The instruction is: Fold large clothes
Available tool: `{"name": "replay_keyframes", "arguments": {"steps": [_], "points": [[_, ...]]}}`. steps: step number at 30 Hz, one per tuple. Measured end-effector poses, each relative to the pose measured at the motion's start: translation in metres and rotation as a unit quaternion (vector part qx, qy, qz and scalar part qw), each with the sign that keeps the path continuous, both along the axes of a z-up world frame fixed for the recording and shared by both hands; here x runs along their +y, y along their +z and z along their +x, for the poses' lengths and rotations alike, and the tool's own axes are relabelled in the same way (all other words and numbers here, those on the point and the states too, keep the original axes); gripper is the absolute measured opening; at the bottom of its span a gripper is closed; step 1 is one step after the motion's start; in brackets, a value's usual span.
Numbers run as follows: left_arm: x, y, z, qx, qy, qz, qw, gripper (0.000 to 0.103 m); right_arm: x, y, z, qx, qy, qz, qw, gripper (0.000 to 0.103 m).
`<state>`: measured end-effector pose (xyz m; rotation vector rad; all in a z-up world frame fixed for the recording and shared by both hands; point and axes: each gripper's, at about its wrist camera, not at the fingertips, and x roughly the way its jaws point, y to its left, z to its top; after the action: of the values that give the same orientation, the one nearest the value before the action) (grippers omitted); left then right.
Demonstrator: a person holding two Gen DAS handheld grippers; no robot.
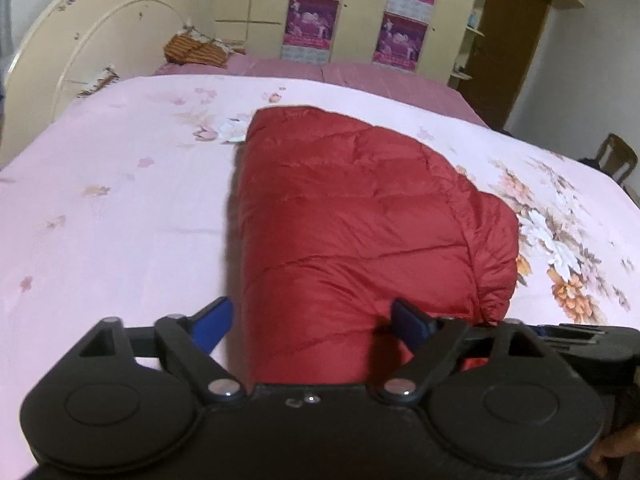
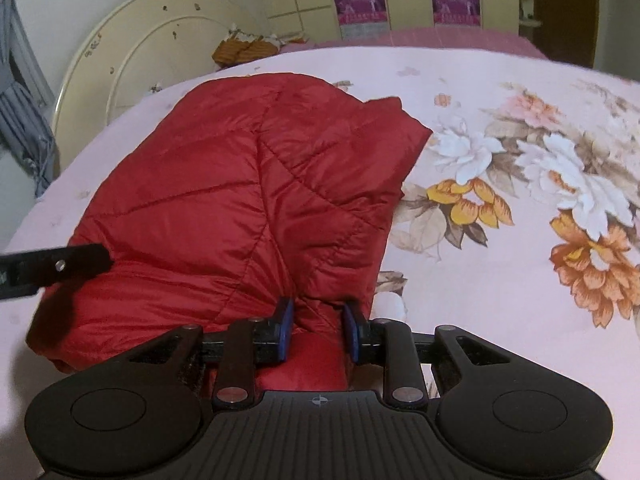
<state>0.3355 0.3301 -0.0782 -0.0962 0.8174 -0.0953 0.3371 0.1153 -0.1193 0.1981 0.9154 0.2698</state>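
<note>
A red quilted puffer jacket (image 1: 360, 216) lies folded in a bundle on the pink floral bedspread (image 1: 112, 208). My left gripper (image 1: 312, 320) is open, its blue fingers wide apart on either side of the jacket's near edge. In the right wrist view the jacket (image 2: 224, 200) fills the left half. My right gripper (image 2: 318, 328) has its blue pads pressed against a bunched fold of the jacket's near edge. The left gripper's black finger (image 2: 56, 266) shows at the left, over the jacket.
A cream headboard (image 1: 92, 40) stands at the bed's far left, with an orange striped cloth (image 1: 196, 50) by it. Cupboards with purple posters (image 1: 312, 20) line the back wall. A brown door (image 1: 512, 40) and a chair (image 1: 616, 158) are at the right.
</note>
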Motion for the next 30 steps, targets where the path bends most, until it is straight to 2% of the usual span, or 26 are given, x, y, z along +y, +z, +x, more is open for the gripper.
{"name": "replay_keyframes", "arguments": {"steps": [2,4,5,8,14,19,22,25,30], "points": [[-0.004,0.008,-0.012,-0.006,0.007,0.004,0.9999,0.1,-0.008,0.013,-0.004,0.003,-0.008,0.021,1.0,0.036],[-0.007,0.018,-0.027,-0.017,0.021,0.007,0.9996,0.103,-0.016,0.029,-0.02,-0.017,-0.021,0.039,0.999,0.078],[-0.009,0.022,-0.034,-0.02,0.025,0.008,0.9994,0.103,-0.02,0.037,-0.032,-0.034,-0.028,0.043,0.998,0.083],[-0.019,0.035,-0.059,-0.025,0.029,0.02,0.9991,0.103,-0.022,0.059,-0.065,-0.061,-0.016,0.034,0.997,0.084],[-0.047,0.063,-0.13,-0.045,0.045,0.068,0.9957,0.103,-0.028,0.093,-0.145,-0.112,0.007,-0.007,0.994,0.084],[-0.071,0.089,-0.198,-0.074,0.024,0.073,0.9942,0.103,-0.044,0.116,-0.216,-0.14,0.007,-0.016,0.99,0.084],[-0.079,0.105,-0.233,-0.092,0.034,0.065,0.993,0.103,-0.05,0.13,-0.251,-0.162,0.005,-0.033,0.986,0.086],[-0.084,0.116,-0.259,-0.109,0.058,0.072,0.9897,0.103,-0.054,0.142,-0.279,-0.186,0.002,-0.041,0.982,0.093],[-0.086,0.123,-0.286,-0.109,0.068,0.08,0.9885,0.103,-0.054,0.157,-0.313,-0.218,-0.004,-0.05,0.975,0.094]]}}
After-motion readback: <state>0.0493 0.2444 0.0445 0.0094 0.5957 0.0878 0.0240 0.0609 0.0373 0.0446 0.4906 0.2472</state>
